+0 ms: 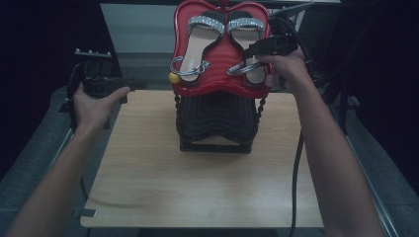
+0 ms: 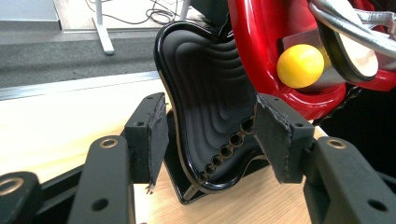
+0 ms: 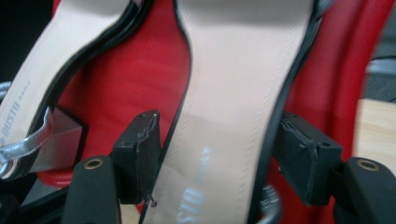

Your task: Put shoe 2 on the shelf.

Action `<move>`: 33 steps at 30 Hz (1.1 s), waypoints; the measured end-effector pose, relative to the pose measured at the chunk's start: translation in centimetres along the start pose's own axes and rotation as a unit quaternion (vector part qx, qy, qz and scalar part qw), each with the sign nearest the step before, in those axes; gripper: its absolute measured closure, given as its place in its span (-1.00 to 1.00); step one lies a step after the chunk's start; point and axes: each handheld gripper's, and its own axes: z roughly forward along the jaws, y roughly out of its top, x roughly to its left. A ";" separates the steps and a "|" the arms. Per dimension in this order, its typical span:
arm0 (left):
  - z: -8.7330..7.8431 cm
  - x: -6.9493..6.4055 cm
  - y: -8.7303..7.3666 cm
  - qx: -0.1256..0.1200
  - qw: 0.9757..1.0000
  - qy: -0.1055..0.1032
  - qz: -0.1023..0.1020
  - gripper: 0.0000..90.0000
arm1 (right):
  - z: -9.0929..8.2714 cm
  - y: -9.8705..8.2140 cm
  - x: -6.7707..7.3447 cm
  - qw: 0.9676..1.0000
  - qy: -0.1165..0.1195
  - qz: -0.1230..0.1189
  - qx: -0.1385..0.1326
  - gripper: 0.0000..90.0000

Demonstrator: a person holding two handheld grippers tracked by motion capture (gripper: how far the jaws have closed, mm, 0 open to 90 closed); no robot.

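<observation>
Right claw point(image 1: 263, 53) is up at the red stand point(image 1: 222, 81), and its jaws straddle the heel end of the right sandal point(image 1: 249, 47). From the right claw view the pads sit on either side of that sandal's point(image 3: 229, 102) beige insole, left pad at its edge, right pad just off it; whether they actually press I cannot tell. The sandal lies flat against the red stand's sloping face, long axis running up the slope, glitter toe strap at the top, heel and silver ankle ring at the bottom edge. Its twin, the left sandal point(image 1: 200, 42), lies just beside it on the same stand, pointing the same way.

Left claw point(image 1: 106, 85) hangs off to the left of the red stand, over the tabletop point(image 1: 197, 187) edge. Its jaws stand well apart with nothing between the pads. Through them you see the black stand point(image 2: 205, 107), which sits under the red stand, and a yellow ball point(image 2: 300, 65) at the red stand's lower left corner.
</observation>
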 end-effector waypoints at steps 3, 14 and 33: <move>-0.1 0.0 0.0 -0.001 1.000 0.000 -0.001 0.00 | -0.5 0.1 -0.3 1.000 0.000 0.001 -0.011 -0.30; 0.3 0.0 -0.1 0.003 1.000 0.003 -0.001 0.00 | -2.3 -0.6 -1.5 0.995 0.053 -0.037 -0.082 -0.11; 0.7 -0.2 -0.4 0.007 1.000 0.003 0.002 0.00 | -7.1 -7.3 -9.8 0.977 0.119 -0.089 -0.151 0.16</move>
